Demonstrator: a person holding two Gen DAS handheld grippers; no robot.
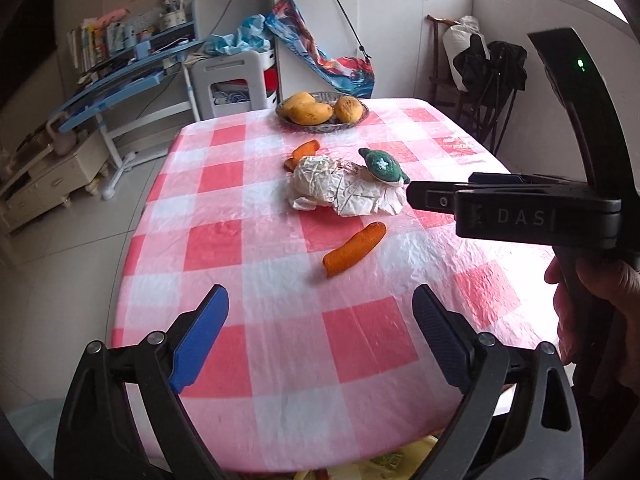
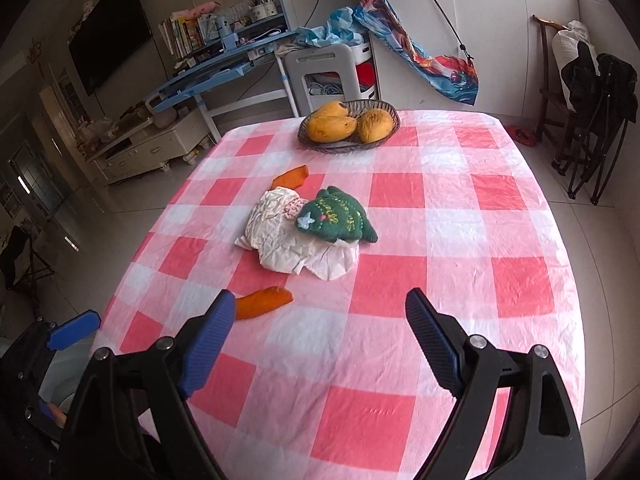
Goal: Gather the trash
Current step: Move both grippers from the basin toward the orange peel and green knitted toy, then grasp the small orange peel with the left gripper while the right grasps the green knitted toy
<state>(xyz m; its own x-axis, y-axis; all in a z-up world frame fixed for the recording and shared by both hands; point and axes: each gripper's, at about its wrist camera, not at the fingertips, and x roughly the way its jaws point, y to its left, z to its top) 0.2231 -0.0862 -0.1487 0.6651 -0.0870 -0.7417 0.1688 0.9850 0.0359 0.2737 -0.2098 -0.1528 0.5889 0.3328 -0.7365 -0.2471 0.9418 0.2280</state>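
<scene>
A crumpled white paper lies mid-table on the pink checked cloth. A green knitted toy rests on its right part. One orange peel piece lies nearer me, another behind the paper. My left gripper is open and empty above the near table edge. My right gripper is open and empty, short of the paper; its body shows at the right of the left wrist view.
A woven basket with three mangoes stands at the table's far edge. Beyond are a blue desk, a white stool and folded chairs. Yellow items lie below the near edge.
</scene>
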